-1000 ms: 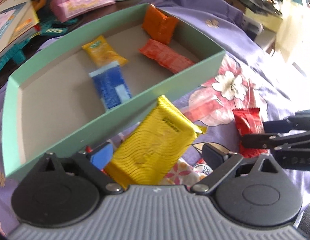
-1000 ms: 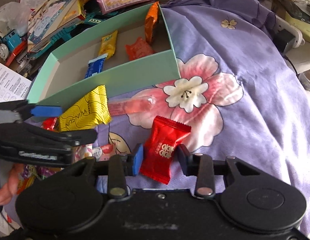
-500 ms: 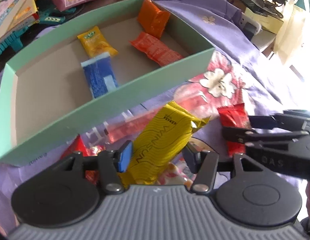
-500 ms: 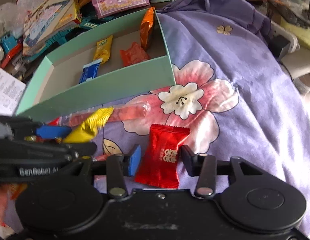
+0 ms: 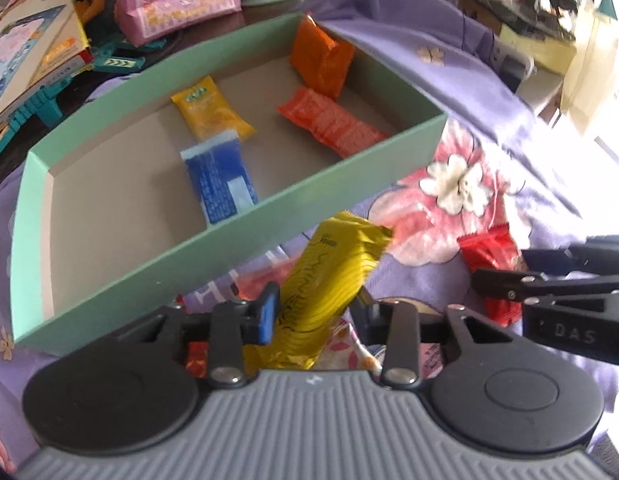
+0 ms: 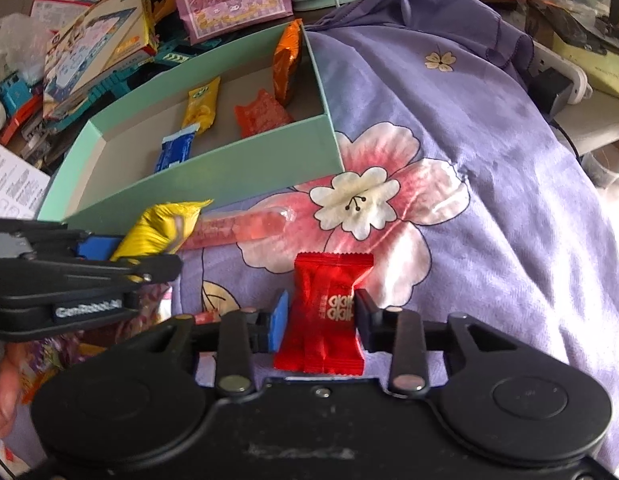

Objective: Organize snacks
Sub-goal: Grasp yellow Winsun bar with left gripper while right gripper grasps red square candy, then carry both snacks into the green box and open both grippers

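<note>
Between the jaws of the left gripper [image 5: 315, 314] stands the yellow snack bar [image 5: 329, 280], and its long axis runs forward and a little to the right, almost along the fingers, toward the near wall of the green box [image 5: 245, 232]. The jaws have just been closing, and now both pads press on the lower part of the bar, so it is held near its back end while the front end reaches almost to the box wall. The right gripper [image 6: 321, 320] is clamped on the red candy packet [image 6: 325, 312], which stands upright between its pads, long axis also pointing forward. This packet is further from the box, with the flowered purple cloth [image 6: 489, 160] between them. So I judge the left hand is the nearer one: the box opening lies just ahead and above the bar's tip, and the bar must be lifted over the wall. Inside already lie a blue packet [image 5: 219, 178], a yellow packet [image 5: 209, 110] and two orange packets [image 5: 329, 124].
</note>
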Action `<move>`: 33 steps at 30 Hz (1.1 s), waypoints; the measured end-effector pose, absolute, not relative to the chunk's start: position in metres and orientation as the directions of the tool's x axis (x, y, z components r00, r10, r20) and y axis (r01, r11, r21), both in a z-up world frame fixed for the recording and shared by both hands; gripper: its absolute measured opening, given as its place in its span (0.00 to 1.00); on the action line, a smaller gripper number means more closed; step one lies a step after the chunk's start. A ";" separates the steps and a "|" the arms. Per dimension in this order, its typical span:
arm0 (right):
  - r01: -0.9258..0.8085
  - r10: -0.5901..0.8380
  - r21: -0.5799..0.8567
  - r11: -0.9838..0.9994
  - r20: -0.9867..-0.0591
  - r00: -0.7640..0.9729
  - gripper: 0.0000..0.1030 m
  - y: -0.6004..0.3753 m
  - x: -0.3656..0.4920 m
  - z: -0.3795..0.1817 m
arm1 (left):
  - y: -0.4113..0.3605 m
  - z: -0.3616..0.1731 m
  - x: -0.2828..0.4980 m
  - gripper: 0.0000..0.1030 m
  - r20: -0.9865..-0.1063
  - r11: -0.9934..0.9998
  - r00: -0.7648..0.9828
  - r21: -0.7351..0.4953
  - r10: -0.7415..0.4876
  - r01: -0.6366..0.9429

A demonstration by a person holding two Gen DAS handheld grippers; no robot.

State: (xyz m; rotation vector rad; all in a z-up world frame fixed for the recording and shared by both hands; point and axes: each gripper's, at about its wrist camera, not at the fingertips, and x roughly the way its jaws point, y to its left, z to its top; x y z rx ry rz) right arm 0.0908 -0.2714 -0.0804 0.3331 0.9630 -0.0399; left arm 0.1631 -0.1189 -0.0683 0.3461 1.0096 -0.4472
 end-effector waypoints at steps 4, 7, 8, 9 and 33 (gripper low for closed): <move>0.186 0.106 0.260 0.947 -0.804 0.585 0.31 -0.273 0.086 -0.072 | -0.104 -0.056 0.165 0.27 -0.861 0.892 0.462 0.020 -0.215 0.452; 0.180 0.102 0.255 0.950 -0.798 0.593 0.31 -0.272 0.083 -0.063 | -0.090 -0.049 0.166 0.24 -0.857 0.908 0.456 -0.031 -0.238 0.417; 0.178 0.104 0.257 0.950 -0.796 0.596 0.31 -0.272 0.082 -0.060 | -0.085 -0.045 0.167 0.23 -0.856 0.913 0.454 -0.050 -0.248 0.404; 0.178 0.104 0.258 0.950 -0.794 0.598 0.31 -0.271 0.082 -0.057 | -0.081 -0.043 0.167 0.21 -0.854 0.916 0.452 -0.068 -0.259 0.396; 0.020 0.192 0.270 0.963 -0.733 0.653 0.31 -0.217 0.183 0.016 | 0.005 0.033 0.224 0.18 -0.749 0.964 0.613 -0.138 -0.251 0.226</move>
